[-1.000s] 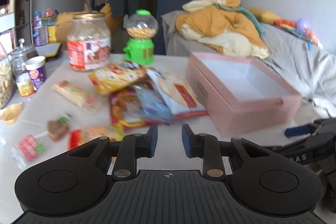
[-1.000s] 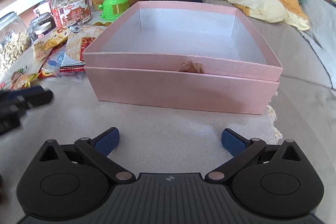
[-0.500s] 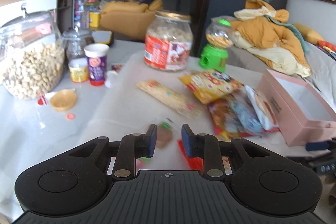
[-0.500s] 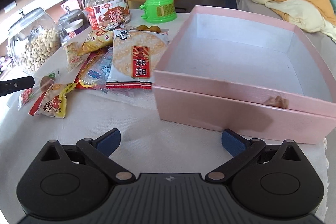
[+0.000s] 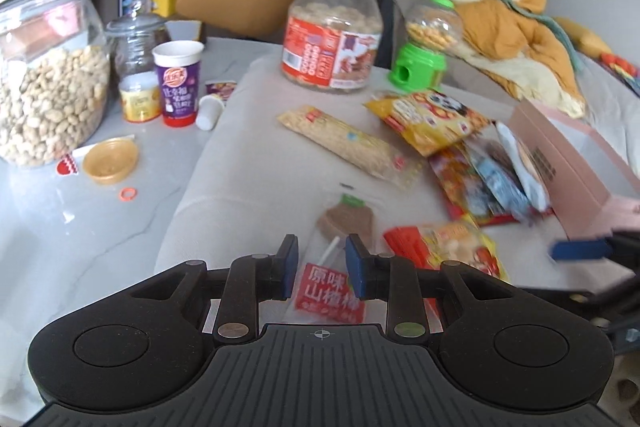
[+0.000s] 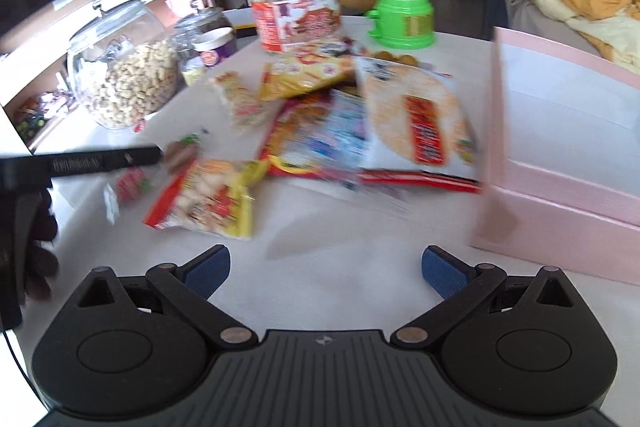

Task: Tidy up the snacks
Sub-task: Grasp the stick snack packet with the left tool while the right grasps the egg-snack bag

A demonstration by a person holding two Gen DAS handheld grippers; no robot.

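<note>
Several snack packets lie on a grey cloth. A wrapped brown lollipop with a red label (image 5: 336,267) lies directly under my left gripper (image 5: 322,267), whose jaws stand a narrow gap apart above it, not touching. A yellow-red packet (image 5: 452,251) lies just right of it and also shows in the right wrist view (image 6: 208,199). A long beige bar (image 5: 344,143), a yellow bag (image 5: 428,119) and a round cracker pack (image 6: 416,119) lie beyond. The empty pink box (image 6: 568,147) stands at the right. My right gripper (image 6: 326,269) is wide open and empty over bare cloth.
A large peanut jar (image 5: 44,83), a small glass jar (image 5: 136,39), a purple cup (image 5: 178,83) and a yellow lid (image 5: 110,161) stand at the left. A red-labelled jar (image 5: 334,31) and a green candy dispenser (image 5: 424,43) stand at the back.
Both grippers have swung left, away from the pink box toward the packets. The left gripper has come down over the lollipop. The jaws of both have kept their spacing.
</note>
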